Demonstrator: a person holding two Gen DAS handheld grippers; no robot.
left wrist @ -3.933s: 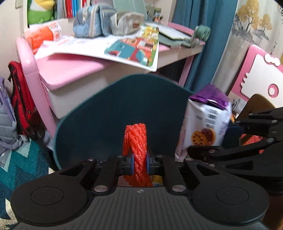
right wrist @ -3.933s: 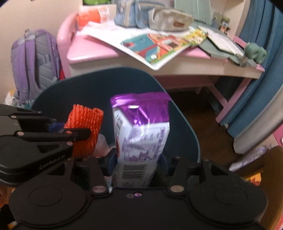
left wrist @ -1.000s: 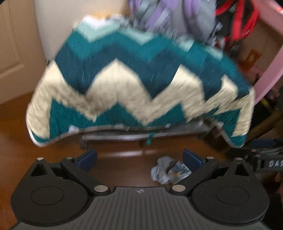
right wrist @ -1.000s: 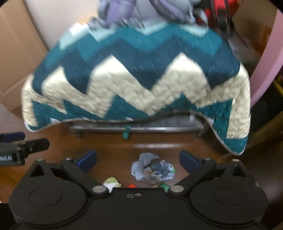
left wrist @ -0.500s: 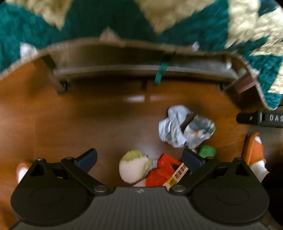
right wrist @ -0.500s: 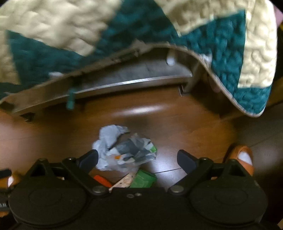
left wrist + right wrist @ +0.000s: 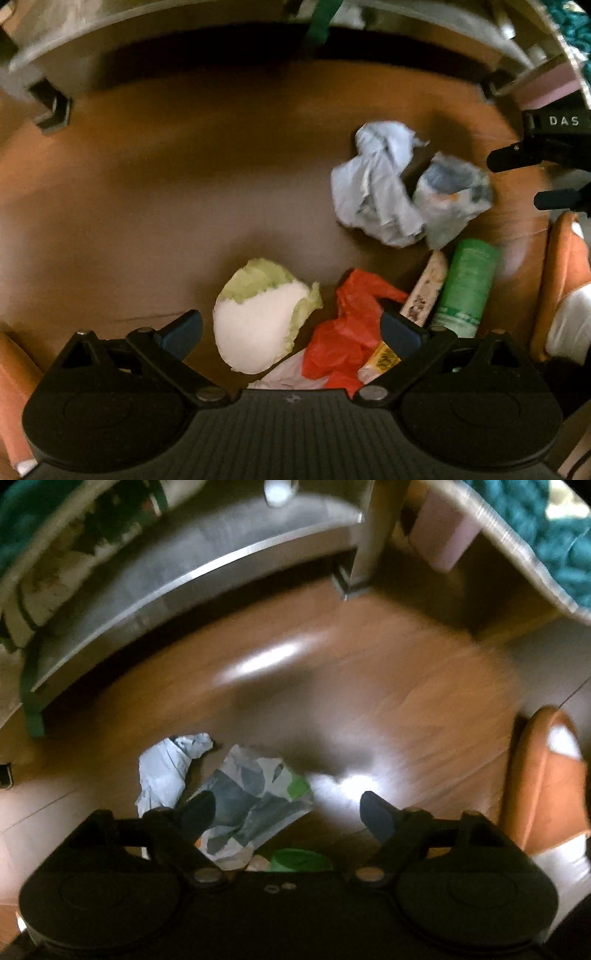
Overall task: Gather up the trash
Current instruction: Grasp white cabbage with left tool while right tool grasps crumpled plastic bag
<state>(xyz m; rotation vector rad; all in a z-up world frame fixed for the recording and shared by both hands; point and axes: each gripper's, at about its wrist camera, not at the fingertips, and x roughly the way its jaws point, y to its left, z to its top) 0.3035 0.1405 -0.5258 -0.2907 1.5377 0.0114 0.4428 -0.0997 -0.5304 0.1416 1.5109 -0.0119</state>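
Trash lies on the brown wooden floor. In the left wrist view my left gripper [image 7: 291, 330] is open and empty, low over a white and pale green cabbage piece [image 7: 260, 317] and a red plastic wrapper [image 7: 345, 332]. A green roll [image 7: 465, 291], a slim tan wrapper [image 7: 424, 291] and a crumpled grey-white bag [image 7: 402, 188] lie to the right. My right gripper [image 7: 288, 814] is open and empty just above the crumpled bag [image 7: 236, 794]; it also shows at the right edge of the left wrist view [image 7: 546, 177].
A low metal bed frame [image 7: 177, 579] spans the back, with a teal and cream quilt [image 7: 546, 531] hanging over it. The person's orange slipper [image 7: 543, 775] stands at the right, and shows in the left wrist view [image 7: 565, 280] too.
Both grippers have dropped closer to the floor and tilted down. The trash pile now looms larger, and the quilt has mostly slid out of the top of both views.
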